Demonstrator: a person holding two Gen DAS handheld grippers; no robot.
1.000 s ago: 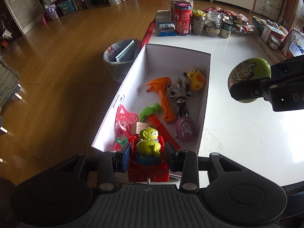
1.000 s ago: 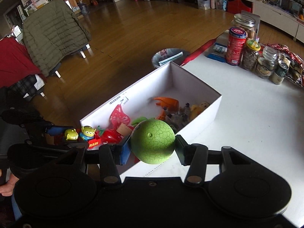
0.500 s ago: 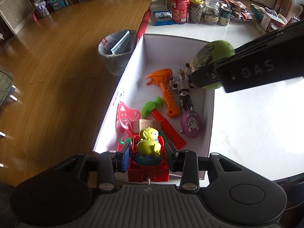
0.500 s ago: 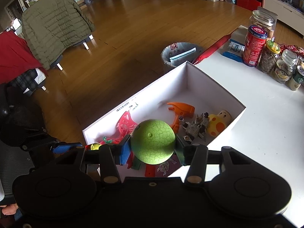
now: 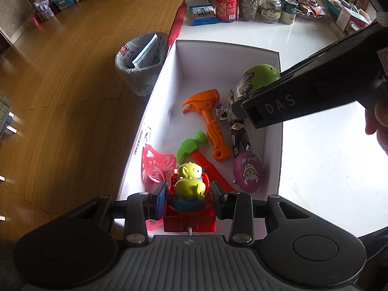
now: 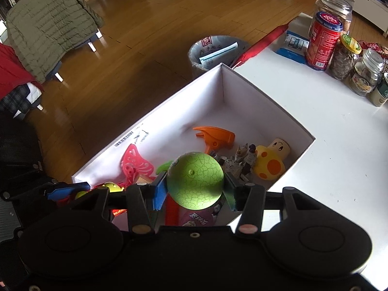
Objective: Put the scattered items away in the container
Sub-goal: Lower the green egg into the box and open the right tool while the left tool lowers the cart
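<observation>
While the right hand-held gripper (image 6: 195, 190) is clamped on the green cracked egg (image 6: 195, 179) over the white box (image 6: 266, 97), dropping it could bounce off the figure (image 6: 238, 163) just ahead; the left hand-held gripper (image 5: 189, 200) grips the alien train toy (image 5: 190, 194) at the box's near end.

Bright glare on table (image 5: 322, 169), fisheye-warped

"DAS" on the black right tongs (image 5: 266, 108); partial "RAIN" on the red toy (image 6: 118, 211).
</observation>
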